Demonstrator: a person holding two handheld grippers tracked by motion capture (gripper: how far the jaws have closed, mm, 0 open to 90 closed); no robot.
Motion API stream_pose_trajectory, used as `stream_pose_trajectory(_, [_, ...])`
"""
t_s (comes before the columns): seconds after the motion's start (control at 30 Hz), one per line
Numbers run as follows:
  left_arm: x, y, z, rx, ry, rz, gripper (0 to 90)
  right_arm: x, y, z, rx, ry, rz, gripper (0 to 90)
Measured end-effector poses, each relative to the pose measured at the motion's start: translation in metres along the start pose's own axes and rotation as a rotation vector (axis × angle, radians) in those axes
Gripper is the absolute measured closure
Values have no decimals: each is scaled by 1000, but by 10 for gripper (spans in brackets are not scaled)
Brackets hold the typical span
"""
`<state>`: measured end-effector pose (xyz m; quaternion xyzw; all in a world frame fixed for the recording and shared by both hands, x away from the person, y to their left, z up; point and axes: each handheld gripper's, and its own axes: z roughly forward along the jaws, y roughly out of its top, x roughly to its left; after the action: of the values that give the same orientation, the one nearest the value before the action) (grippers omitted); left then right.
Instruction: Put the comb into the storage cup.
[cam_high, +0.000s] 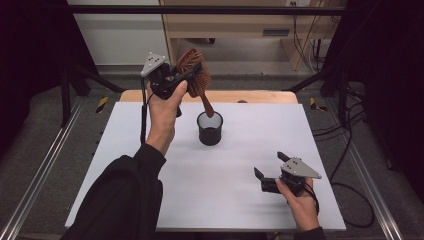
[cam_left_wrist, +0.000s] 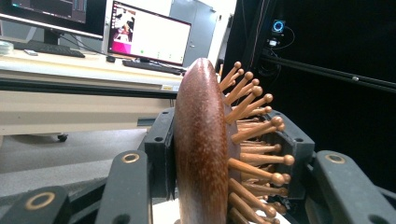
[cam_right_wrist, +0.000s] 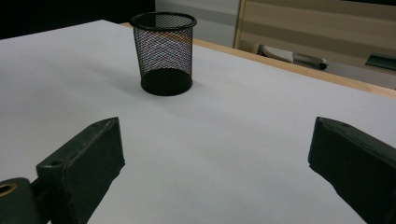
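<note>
A brown wooden hairbrush with peg bristles hangs in the air, and my left gripper is shut on its head. The handle points down and ends just above the mouth of a black mesh cup at the table's middle. In the left gripper view the brush head stands edge-on between the two jaws, bristles to the right. My right gripper rests open at the near right of the table with nothing between its jaws. Seen from the right gripper, the cup is empty.
The white tabletop has a wooden strip along its far edge. Dark frame posts stand at both sides. Cables trail on the floor at the right. A desk with monitors lies beyond the table.
</note>
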<state>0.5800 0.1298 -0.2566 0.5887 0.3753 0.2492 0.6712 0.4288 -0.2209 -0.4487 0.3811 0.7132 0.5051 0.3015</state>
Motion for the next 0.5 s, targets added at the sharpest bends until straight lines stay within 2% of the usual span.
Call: stream_pose_trajectory(0.5, [3, -7, 3, 5, 4, -10, 507, 0, 0, 0, -3, -1, 1, 37])
